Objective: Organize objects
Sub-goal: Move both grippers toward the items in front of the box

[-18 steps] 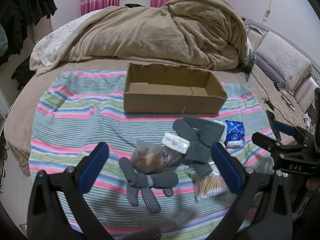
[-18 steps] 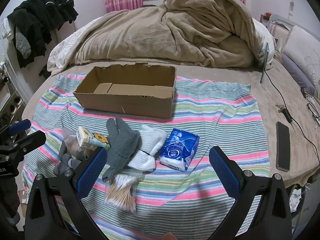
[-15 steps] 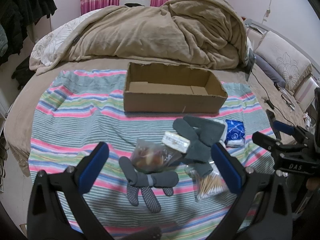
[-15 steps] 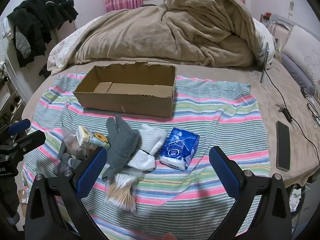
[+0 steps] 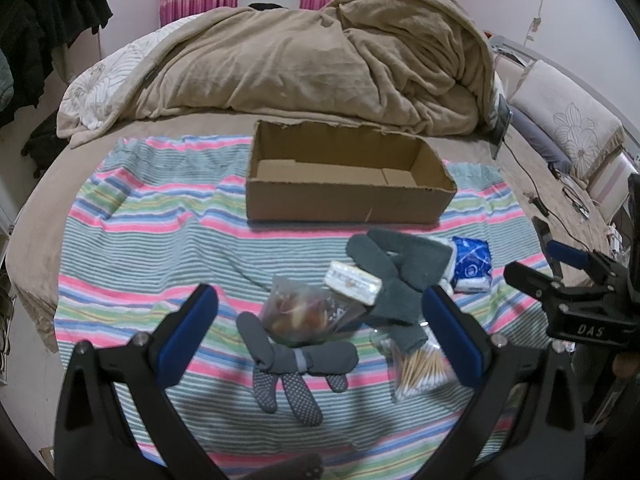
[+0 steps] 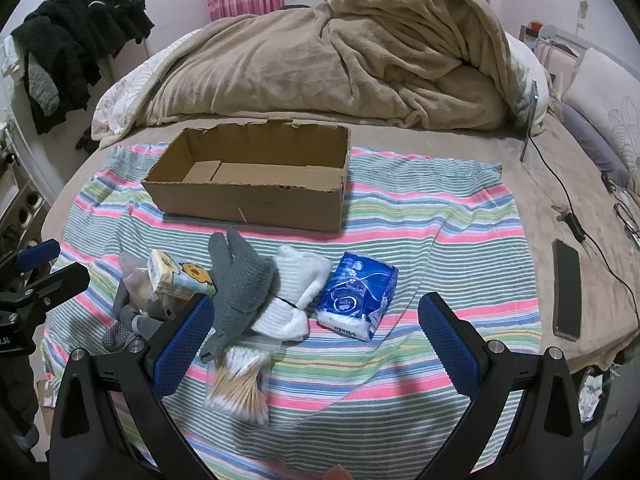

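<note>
Striped cloth (image 6: 400, 216) lay spread over the bed, bearing an empty cardboard box (image 6: 256, 196) at its far side. Nearer, left to right:
- dark grey socks (image 5: 288, 364);
- clear bag of snacks (image 5: 304, 316), a small carton (image 6: 180, 276) resting on it;
- grey mitten (image 6: 240, 280) overlapping white socks (image 6: 296, 292);
- bag of cotton swabs (image 6: 240, 384) in front of these;
- blue tissue pack (image 6: 356, 292).

Left gripper (image 5: 320, 344) hung above the socks and snack bag, jaws spread wide, empty. Right gripper (image 6: 316, 348) likewise wide apart, holding nothing.
</note>
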A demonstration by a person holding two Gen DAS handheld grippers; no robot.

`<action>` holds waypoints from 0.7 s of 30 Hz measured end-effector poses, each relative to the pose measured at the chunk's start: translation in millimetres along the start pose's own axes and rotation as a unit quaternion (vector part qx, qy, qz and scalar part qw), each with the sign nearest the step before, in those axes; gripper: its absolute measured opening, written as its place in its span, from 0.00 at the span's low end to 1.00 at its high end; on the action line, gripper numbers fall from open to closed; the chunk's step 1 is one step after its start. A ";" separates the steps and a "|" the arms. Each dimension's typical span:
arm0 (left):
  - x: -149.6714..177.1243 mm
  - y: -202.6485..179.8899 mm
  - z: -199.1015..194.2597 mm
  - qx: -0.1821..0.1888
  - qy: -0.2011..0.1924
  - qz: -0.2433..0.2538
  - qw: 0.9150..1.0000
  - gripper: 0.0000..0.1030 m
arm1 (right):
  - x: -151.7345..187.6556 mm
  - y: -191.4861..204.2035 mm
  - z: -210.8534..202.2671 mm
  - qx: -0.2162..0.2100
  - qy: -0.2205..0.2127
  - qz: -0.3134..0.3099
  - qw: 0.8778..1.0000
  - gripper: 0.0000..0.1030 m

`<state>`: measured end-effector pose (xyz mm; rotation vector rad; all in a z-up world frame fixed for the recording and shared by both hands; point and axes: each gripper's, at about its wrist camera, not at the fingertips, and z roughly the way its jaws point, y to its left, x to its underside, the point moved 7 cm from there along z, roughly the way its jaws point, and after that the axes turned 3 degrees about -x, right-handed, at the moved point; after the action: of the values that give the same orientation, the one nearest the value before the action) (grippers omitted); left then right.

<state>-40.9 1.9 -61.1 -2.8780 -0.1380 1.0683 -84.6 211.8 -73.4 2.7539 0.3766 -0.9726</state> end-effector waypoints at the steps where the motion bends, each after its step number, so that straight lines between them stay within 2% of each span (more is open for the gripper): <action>1: 0.2 0.3 0.5 0.000 0.000 -0.001 1.000 0.99 | 0.0 0.1 0.1 0.000 0.000 0.000 1.000 1.00; 21: 8.8 8.3 17.3 -0.003 0.018 -0.005 1.000 0.99 | 1.2 -5.0 11.0 0.004 0.009 0.003 1.000 1.00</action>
<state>-45.0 -4.9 -80.6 -2.8975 -0.1533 1.0153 -91.7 213.9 -83.1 2.7711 0.3664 -0.9517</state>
